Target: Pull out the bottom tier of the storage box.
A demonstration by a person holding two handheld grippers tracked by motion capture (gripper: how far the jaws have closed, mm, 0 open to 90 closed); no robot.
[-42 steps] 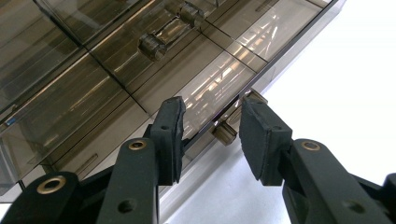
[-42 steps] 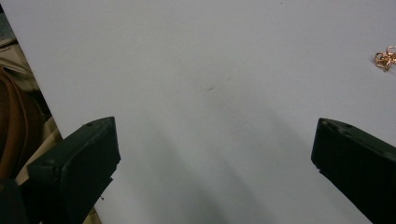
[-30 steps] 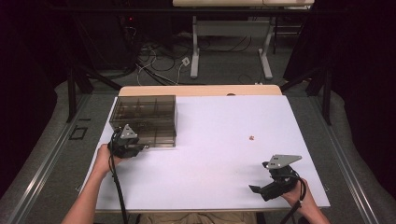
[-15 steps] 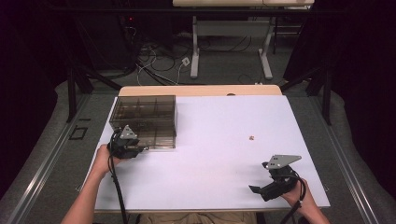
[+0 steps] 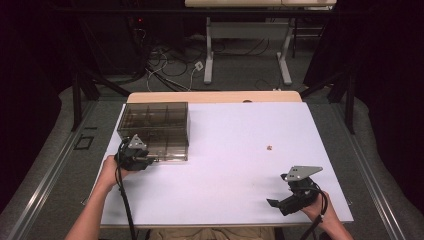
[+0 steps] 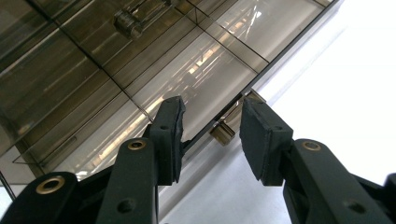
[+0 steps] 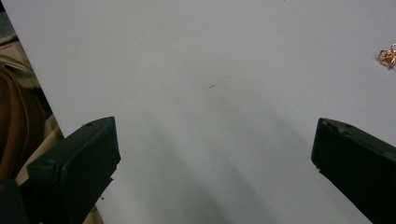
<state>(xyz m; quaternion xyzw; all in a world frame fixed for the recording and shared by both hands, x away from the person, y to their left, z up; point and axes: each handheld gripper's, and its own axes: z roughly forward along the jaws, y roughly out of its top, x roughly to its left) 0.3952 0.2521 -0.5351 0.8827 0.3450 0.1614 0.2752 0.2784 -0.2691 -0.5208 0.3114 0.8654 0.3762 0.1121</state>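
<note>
Left tool at the latch of the smoky compartment box

The left tool [image 6: 210, 135] is half open, its jaws straddling the box's [image 5: 155, 125] front edge and brass latch [image 6: 222, 131] at the tabletop's [image 5: 235, 150] left; the right tool [image 5: 290, 199] gapes wide, empty, near the right corner.

small copper scrap [image 5: 270, 147] on white table [image 5: 235, 165]

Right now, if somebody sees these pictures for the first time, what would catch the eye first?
Probably the smoky transparent compartment box at the far left of the white table, with the left gripper straddling the latch at its front edge. Next, the tiny copper-coloured tangle lying alone right of the middle, and the right gripper low at the near right corner, jaws wide apart.
</note>
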